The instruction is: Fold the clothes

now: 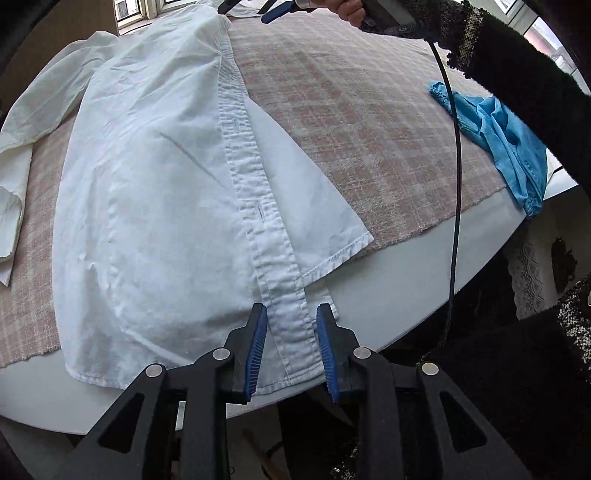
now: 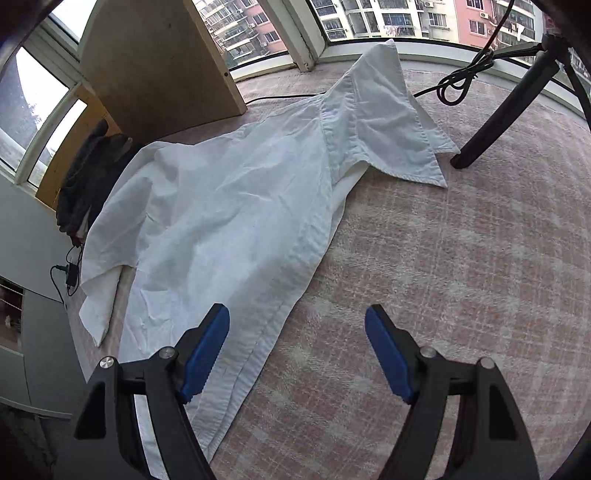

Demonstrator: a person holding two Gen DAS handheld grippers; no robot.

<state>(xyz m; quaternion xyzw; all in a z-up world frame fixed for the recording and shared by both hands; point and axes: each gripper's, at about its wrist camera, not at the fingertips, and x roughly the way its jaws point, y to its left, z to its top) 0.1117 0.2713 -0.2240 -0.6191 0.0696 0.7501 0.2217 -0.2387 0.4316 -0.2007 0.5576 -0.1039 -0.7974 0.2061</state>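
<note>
A white button shirt [image 1: 155, 192] lies spread out on a pink checked cloth [image 1: 351, 110]. Its hem reaches over the white table [image 1: 406, 273]. My left gripper [image 1: 291, 314] is open at the hem, and the button placket [image 1: 284, 295] runs flat between its blue pads. At the top of this view a hand holds my right gripper [image 1: 255, 8] by the collar end. The right wrist view shows my right gripper [image 2: 297, 314] open wide, its left pad [image 2: 207, 343] over the shirt [image 2: 221, 206] edge and its right pad over bare cloth. The collar [image 2: 388, 122] lies ahead.
A crumpled blue garment [image 1: 506, 147] lies at the cloth's right edge. A black cable [image 1: 456, 184] hangs from the right gripper, with a dark sleeve [image 1: 535, 81] above it. A black stand leg [image 2: 506, 110], a coiled cable [image 2: 458, 81] and a wooden board [image 2: 155, 62] stand beyond the collar.
</note>
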